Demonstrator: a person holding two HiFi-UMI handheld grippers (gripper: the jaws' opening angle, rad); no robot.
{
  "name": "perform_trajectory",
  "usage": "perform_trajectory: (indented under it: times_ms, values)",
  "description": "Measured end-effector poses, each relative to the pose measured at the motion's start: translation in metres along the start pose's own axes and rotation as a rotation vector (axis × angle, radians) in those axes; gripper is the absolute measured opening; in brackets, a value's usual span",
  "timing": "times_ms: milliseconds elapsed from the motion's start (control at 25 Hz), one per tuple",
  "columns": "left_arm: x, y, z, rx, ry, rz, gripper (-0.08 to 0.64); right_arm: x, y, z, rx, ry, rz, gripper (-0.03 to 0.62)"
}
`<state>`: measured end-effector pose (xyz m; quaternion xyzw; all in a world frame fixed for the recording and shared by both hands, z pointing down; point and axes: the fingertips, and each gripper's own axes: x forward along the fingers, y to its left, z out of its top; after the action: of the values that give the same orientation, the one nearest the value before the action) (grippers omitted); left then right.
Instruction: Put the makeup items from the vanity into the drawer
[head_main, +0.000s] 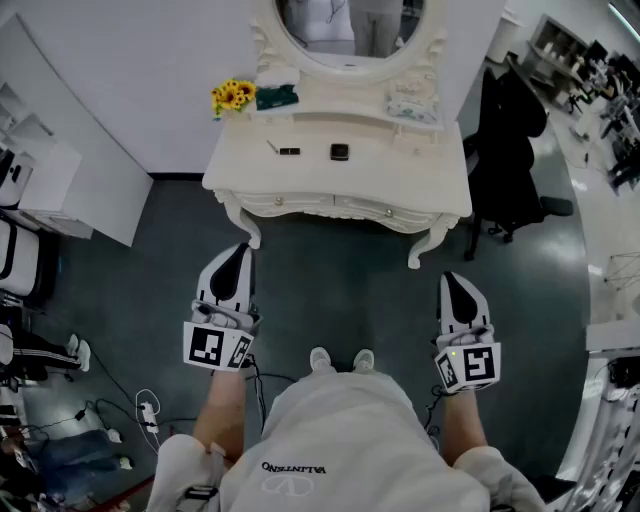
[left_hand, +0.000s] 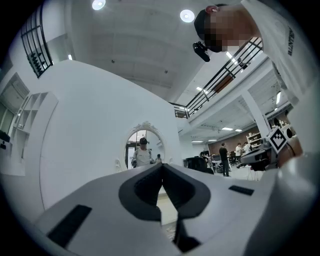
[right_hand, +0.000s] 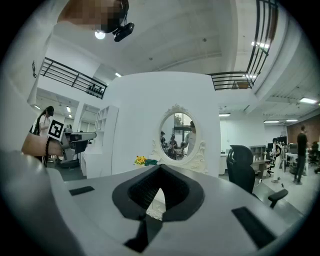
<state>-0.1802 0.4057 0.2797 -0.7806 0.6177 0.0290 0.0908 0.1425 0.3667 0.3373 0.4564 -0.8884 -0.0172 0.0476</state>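
Two claws, both pinched shut with nothing in them.
Low in the frame, the left claw (head_main: 238, 250) and the right claw (head_main: 452, 280) are held side by side, well apart from the one vanity (head_main: 300, 185) at top centre. Three small makeup items lie on its top, toward the front edge: a dark square case (head_main: 340, 151), a dark stub (head_main: 289, 151) and a thin stick (head_main: 271, 146). Dark floor (head_main: 340, 290) spreads between the claws and the vanity, and one black chair (head_main: 510, 150) stands at its right.
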Motion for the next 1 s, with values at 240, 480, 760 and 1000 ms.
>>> perform_trajectory:
  times_ms: [240, 480, 760, 1000]
  values:
    - [0.001, 0.004, -0.005, -0.021, -0.001, -0.018, 0.002, 0.01, 0.008, -0.001, 0.02, 0.007, 0.005, 0.011]
    - [-0.001, 0.006, -0.016, -0.053, 0.005, -0.054, 0.002, 0.016, 0.013, -0.005, 0.055, 0.005, -0.014, 0.011]
    - [-0.003, 0.013, -0.033, -0.085, 0.022, -0.1, 0.002, 0.022, 0.02, -0.014, 0.048, 0.029, -0.051, 0.011]
    - [0.003, 0.017, -0.049, -0.115, 0.046, -0.112, 0.002, 0.028, 0.019, -0.022, 0.042, 0.043, -0.052, 0.011]
